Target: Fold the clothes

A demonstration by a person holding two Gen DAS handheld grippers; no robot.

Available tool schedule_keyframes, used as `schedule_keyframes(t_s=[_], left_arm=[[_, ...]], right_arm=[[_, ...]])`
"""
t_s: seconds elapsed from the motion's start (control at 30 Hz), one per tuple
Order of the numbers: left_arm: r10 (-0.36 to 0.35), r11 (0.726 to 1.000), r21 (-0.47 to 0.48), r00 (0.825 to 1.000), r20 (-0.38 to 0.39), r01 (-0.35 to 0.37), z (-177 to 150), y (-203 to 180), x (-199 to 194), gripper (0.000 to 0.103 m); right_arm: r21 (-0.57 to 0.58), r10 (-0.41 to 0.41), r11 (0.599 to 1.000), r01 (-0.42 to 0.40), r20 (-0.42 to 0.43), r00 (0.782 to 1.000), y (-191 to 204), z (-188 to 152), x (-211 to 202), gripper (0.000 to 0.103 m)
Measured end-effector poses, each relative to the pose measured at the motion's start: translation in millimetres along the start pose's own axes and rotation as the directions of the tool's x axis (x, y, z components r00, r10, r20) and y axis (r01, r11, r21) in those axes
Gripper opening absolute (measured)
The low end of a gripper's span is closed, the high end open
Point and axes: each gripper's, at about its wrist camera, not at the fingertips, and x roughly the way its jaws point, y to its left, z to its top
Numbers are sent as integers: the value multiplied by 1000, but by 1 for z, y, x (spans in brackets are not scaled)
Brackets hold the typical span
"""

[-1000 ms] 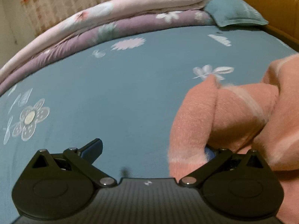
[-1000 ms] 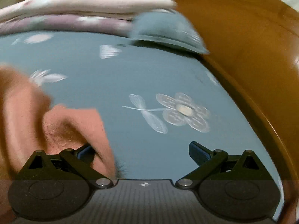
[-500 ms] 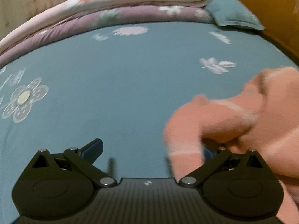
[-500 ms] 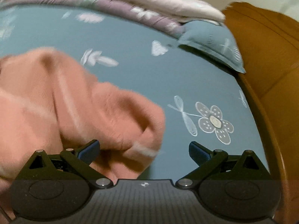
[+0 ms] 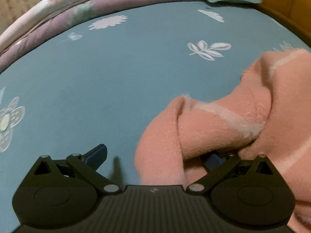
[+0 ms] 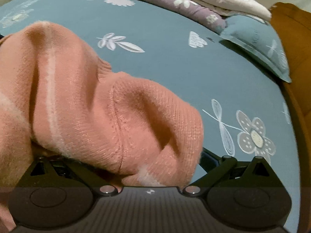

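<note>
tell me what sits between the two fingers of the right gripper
A bunched fold of the pink sweater fills the gap of the right gripper, covering its left finger, in the right wrist view.

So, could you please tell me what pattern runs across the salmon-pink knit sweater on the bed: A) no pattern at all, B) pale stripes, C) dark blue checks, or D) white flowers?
B: pale stripes cross the salmon-pink knit sweater; the white flowers are printed on the teal bedsheet under it.
</note>
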Motion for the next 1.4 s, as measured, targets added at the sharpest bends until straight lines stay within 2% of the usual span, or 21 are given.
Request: schedule_keyframes(t_s=[0.07, 0.17, 0.23, 0.3, 0.37, 0.47, 0.57, 0.63, 0.73, 0.9, 1.0, 1.07, 1.13, 1.2, 1.33, 1.4], left_arm=[[-47, 998, -37, 999, 11, 48, -4, 2, -13, 101], [-99, 994, -52, 995, 10, 99, -9, 2, -27, 102], [-106, 994, -33, 994, -3, 106, -8, -3, -32, 102], [-99, 995, -5, 995, -23, 99, -5, -8, -30, 102], [-84, 996, 22, 995, -51, 85, -1, -13, -22, 102], [-19, 996, 89, 995, -96, 27, 6, -19, -4, 102], [33, 993, 116, 993, -111, -20, 16, -16, 12, 102], [-9, 998, 68, 994, -107, 16, 24, -9, 19, 101], [-96, 995, 8, 989, -113, 97, 29, -3, 27, 99], [-150, 989, -3, 983, -108, 150, 21, 2, 25, 100], [-196, 981, -29, 972, -128, 194, 8, 13, 29, 102], [-209, 978, -18, 968, -140, 209, -2, 16, 37, 103], [-214, 976, 27, 973, -87, 217, -9, 15, 34, 103], [-209, 976, 38, 974, -87, 213, -9, 15, 34, 103], [-189, 982, -49, 972, -138, 184, 6, 23, 32, 98], [-242, 969, -85, 964, -107, 234, 11, 28, 20, 89]], right_arm=[[-9, 101, 995, -101, 31, 994, -7, -3, -9, 103], [-18, 253, 967, -252, 61, 966, -18, -8, -21, 103], [-1, 329, 944, -330, 78, 941, -28, -8, -25, 103], [32, 363, 930, -367, 92, 927, -36, -5, -24, 103], [41, 370, 926, -375, 89, 925, -38, 0, -17, 103], [-8, 347, 938, -346, 36, 937, -25, 6, -2, 103], [-48, 323, 946, -322, 14, 946, -16, 11, 5, 103], [-52, 317, 947, -316, 9, 948, -14, 15, 7, 103], [25, 370, 928, -371, 19, 929, -24, 22, 10, 103], [37, 411, 911, -411, 15, 912, -29, 25, 7, 103], [48, 438, 897, -439, 34, 898, -37, 29, 8, 103], [71, 450, 890, -451, 32, 893, -40, 31, 14, 103], [86, 459, 884, -459, 27, 888, -39, 31, 18, 103], [86, 459, 884, -460, 28, 888, -35, 31, 19, 103], [81, 457, 885, -459, 35, 889, -29, 31, 18, 103], [76, 455, 886, -457, 41, 890, -30, 31, 13, 103]])
